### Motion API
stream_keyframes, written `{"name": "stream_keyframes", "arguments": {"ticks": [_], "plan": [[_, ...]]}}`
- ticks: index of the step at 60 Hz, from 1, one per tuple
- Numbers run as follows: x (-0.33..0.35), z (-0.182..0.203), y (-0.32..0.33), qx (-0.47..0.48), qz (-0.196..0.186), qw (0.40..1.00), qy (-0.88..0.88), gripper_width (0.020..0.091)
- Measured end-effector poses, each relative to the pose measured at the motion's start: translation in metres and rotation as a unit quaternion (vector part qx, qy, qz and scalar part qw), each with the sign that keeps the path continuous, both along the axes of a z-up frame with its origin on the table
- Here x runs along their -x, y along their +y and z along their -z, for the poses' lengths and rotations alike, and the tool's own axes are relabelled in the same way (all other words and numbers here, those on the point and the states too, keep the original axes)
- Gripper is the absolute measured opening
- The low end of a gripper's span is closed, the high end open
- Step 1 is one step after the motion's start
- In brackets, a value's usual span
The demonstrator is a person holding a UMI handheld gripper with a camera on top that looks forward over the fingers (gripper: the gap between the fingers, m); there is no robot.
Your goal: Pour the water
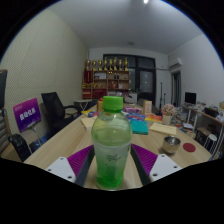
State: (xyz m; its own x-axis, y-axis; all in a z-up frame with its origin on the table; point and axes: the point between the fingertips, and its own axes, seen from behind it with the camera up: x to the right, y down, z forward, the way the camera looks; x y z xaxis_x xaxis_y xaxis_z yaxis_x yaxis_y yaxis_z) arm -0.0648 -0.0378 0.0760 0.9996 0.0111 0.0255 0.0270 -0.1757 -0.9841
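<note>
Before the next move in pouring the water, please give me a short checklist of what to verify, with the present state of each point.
1. Bottle stands between the fingers: ok.
2. Both pads press on the bottle: cannot tell.
3. Green cap is off for pouring: not ok, it is on.
4. Bottle is upright: ok.
5. A vessel to receive the water: a metal bowl stands on the table beyond the fingers; whether it is the target, cannot tell.
</note>
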Motion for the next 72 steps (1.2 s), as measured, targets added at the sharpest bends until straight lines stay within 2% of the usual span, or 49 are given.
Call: {"name": "stream_keyframes", "arguments": {"ticks": [4, 5, 8, 16, 28, 33, 36, 38, 44, 46, 53, 55, 57, 61, 62, 72], "plan": [[0.005, 0.012, 0.007, 0.011, 0.001, 1.0, 0.015, 0.0525], [-0.014, 0.012, 0.008, 0.003, -0.001, 1.0, 0.021, 0.0521], [0.003, 0.008, 0.011, -0.008, 0.005, 1.0, 0.016, 0.0514], [0.009, 0.01, 0.012, -0.004, -0.014, 1.0, 0.0, 0.0483], [0.022, 0.016, 0.013, 0.058, -0.061, 0.996, 0.039, 0.0418], [0.028, 0.001, 0.019, 0.073, -0.091, 0.986, 0.115, 0.0392], [0.031, -0.017, 0.021, 0.079, -0.091, 0.974, 0.192, 0.0394], [0.028, -0.028, 0.026, 0.082, -0.092, 0.96, 0.25, 0.0372], [-0.002, -0.054, 0.044, 0.103, -0.085, 0.884, 0.448, 0.0371], [0.0, -0.066, 0.043, 0.106, -0.066, 0.846, 0.518, 0.0369], [-0.053, -0.065, 0.061, 0.115, -0.051, 0.703, 0.7, 0.037], [-0.055, -0.069, 0.062, 0.123, -0.028, 0.67, 0.732, 0.0368], [-0.07, -0.058, 0.064, 0.126, -0.028, 0.637, 0.76, 0.0367], [-0.081, -0.061, 0.057, 0.129, -0.012, 0.581, 0.804, 0.0371], [-0.086, -0.053, 0.064, 0.129, -0.016, 0.568, 0.812, 0.0371], [-0.089, -0.064, 0.051, 0.126, -0.02, 0.46, 0.879, 0.0371]]}}
